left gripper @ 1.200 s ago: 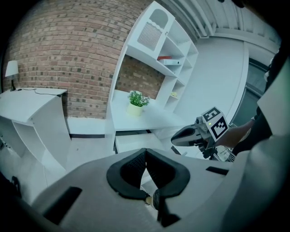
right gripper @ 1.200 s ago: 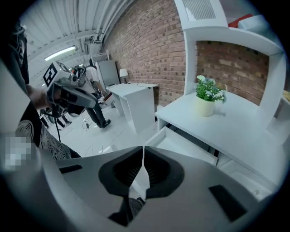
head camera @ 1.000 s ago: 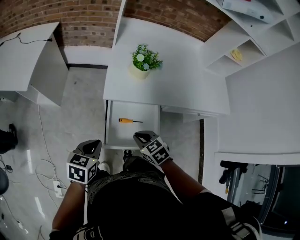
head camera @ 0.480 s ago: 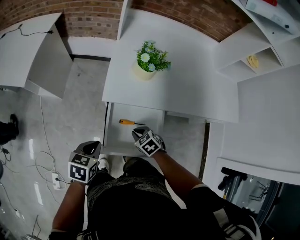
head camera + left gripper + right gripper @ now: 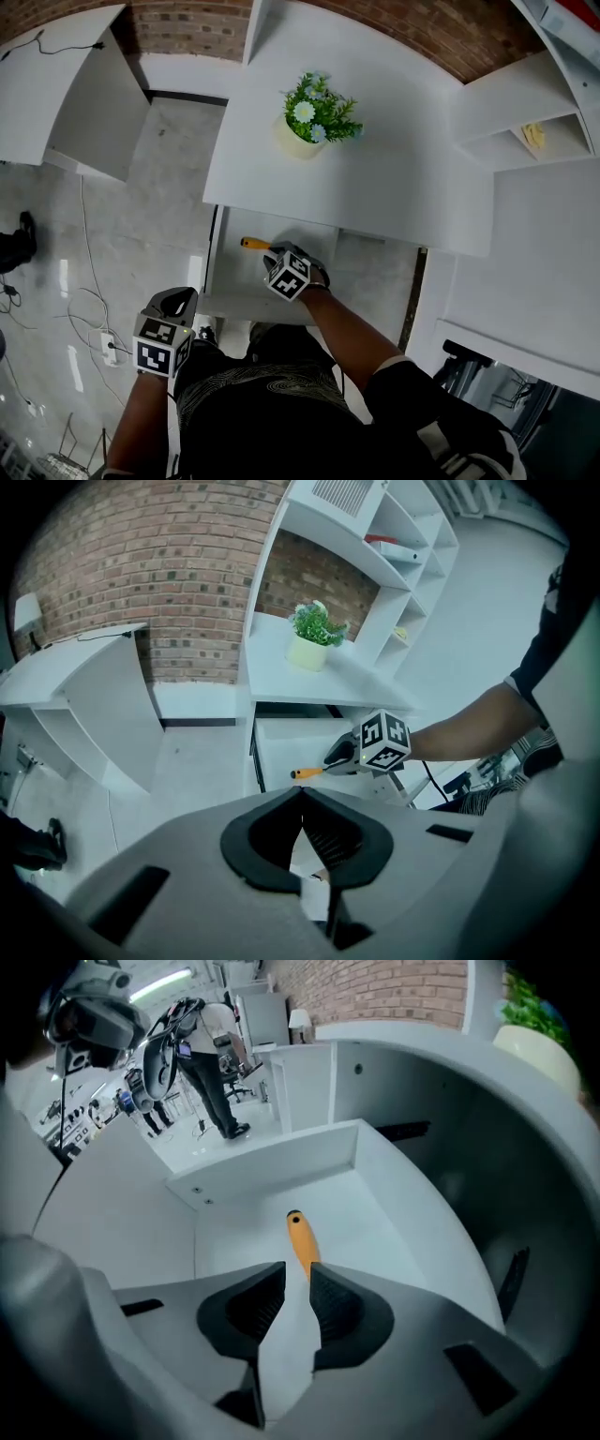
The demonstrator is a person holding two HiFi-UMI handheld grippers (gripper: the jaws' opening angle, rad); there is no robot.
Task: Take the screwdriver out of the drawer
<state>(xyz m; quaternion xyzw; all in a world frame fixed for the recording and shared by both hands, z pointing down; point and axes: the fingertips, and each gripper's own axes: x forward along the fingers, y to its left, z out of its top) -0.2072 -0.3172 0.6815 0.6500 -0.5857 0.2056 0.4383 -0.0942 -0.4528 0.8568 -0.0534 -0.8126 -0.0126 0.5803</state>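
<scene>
The drawer [image 5: 232, 277] is seen pulled open below the white desk [image 5: 384, 183], just under the middle of the head view. The screwdriver [image 5: 253, 244] is laid flat on the drawer floor near its back edge, with the orange handle pointed to the frame's left. The right gripper [image 5: 277, 255] is held down inside the drawer, its tips just beside the inner end of the handle.

In the right gripper view, the jaws of the right gripper [image 5: 297, 1274] are set narrowly apart, and only white drawer floor is seen in the gap. The screwdriver [image 5: 301, 1237] is found just past the tips at frame centre, with the near end of its handle hidden behind the tip of the jaw on the frame's right. The shaft cannot be made out.

The left gripper [image 5: 178, 300] is held outside the drawer, at the lower left of the head view. In its own view, the tips of the left gripper [image 5: 302, 791] are pressed together with nothing between them.
</scene>
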